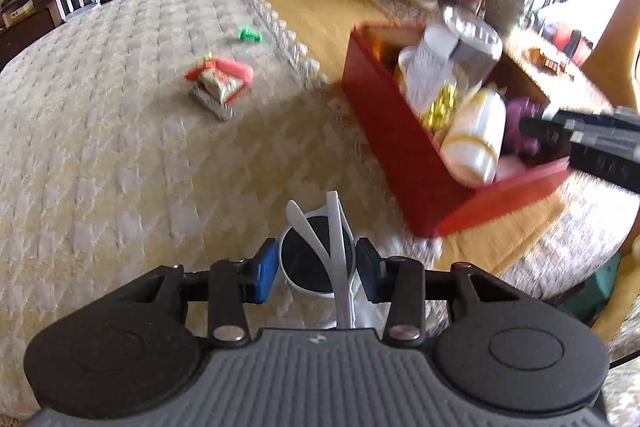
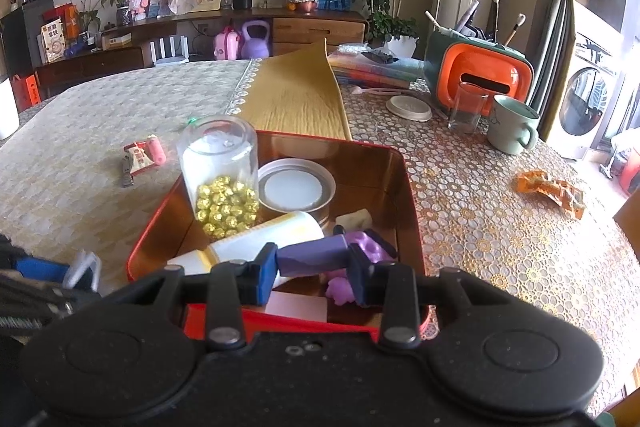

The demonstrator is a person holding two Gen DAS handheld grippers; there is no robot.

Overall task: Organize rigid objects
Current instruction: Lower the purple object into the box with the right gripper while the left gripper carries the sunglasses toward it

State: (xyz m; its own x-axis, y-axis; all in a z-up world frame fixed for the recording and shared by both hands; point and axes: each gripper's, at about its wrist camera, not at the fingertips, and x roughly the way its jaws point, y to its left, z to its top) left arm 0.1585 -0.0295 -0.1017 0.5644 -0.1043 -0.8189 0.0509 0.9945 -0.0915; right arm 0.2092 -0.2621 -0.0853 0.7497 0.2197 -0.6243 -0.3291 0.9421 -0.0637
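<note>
Holding the purple block in my right gripper, I keep it clamped across its width just above the near end of the red tin, probably so it can be lowered in level. Inside the tin, the glass jar of gold beads stands at the far left corner, a round lid beside it, and a white bottle lies across the near side. My left gripper sits left of the tin on the tablecloth, blue pads flanking white sunglasses; whether they press yet, I cannot tell. A snack packet lies farther left of the tin.
</note>
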